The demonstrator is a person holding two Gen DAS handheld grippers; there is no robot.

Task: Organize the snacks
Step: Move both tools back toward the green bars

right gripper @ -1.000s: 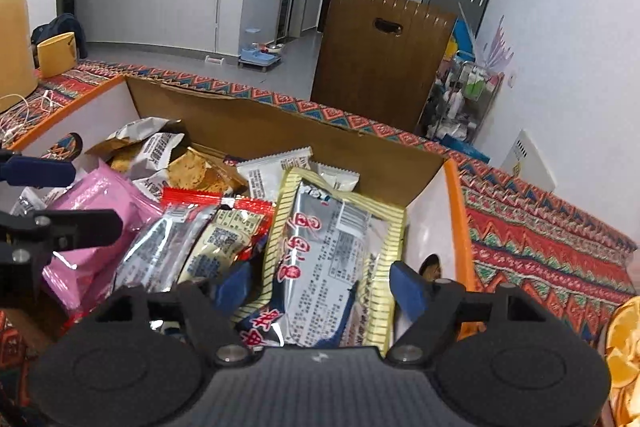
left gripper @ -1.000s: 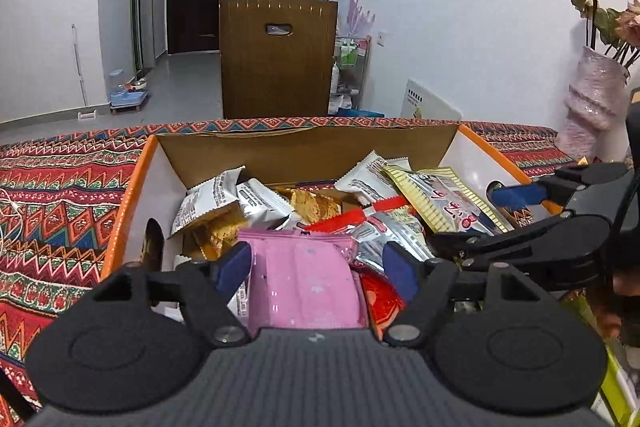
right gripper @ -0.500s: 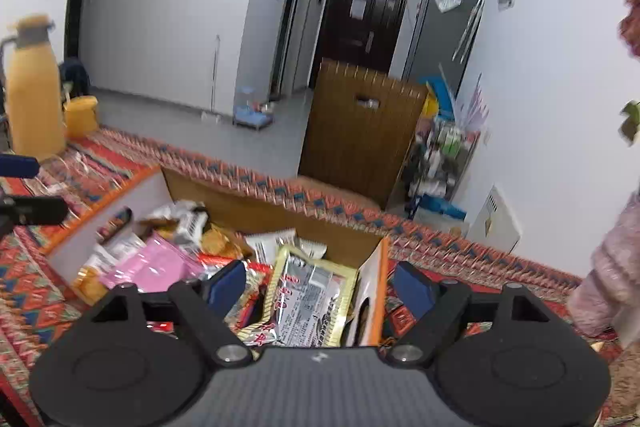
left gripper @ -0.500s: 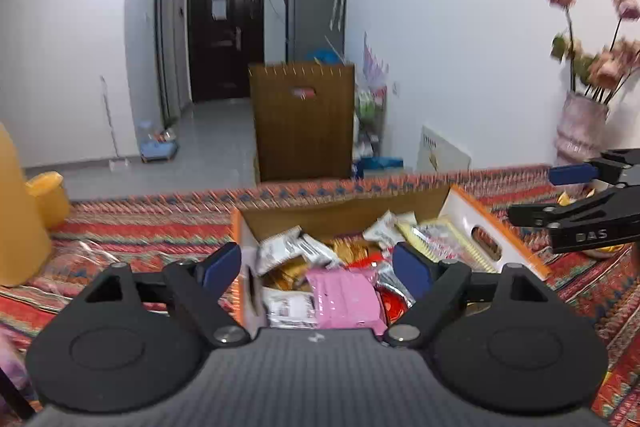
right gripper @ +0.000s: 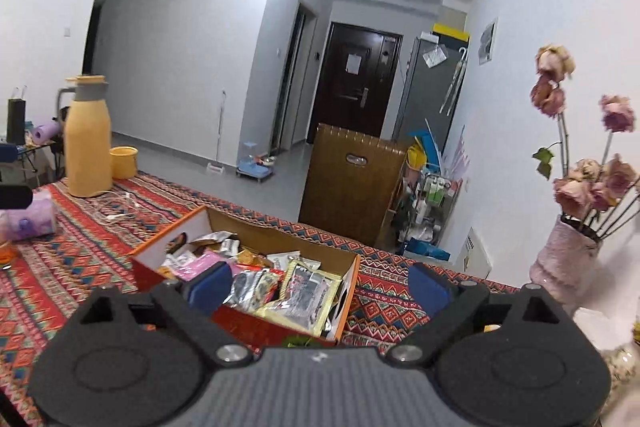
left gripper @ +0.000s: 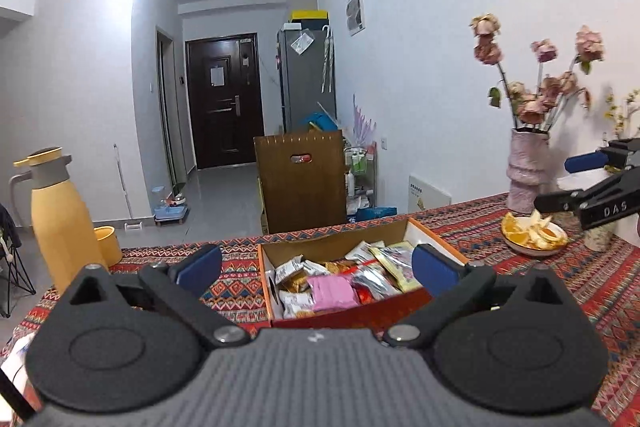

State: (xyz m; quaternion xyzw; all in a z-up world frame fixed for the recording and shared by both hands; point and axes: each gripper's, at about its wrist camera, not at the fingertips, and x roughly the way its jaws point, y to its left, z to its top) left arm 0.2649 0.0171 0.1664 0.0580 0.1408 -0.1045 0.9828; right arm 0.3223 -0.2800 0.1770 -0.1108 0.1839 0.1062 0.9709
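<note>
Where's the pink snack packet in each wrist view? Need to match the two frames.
Left wrist: pink snack packet lies in the near middle of the snack box, just below picture centre, between the open claw's fingers.
Right wrist: pink snack packet shows left of centre in the snack box, partly hidden behind the claw's left finger.
Shared landmark: yellow thermos jug, on the tablecloth left of the box in both.

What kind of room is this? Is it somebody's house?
Most likely a home, maybe a small apartment's dining area. A snack box sits on a patterned tablecloth, with a vase of dried roses nearby and a fridge by the front door.
</note>
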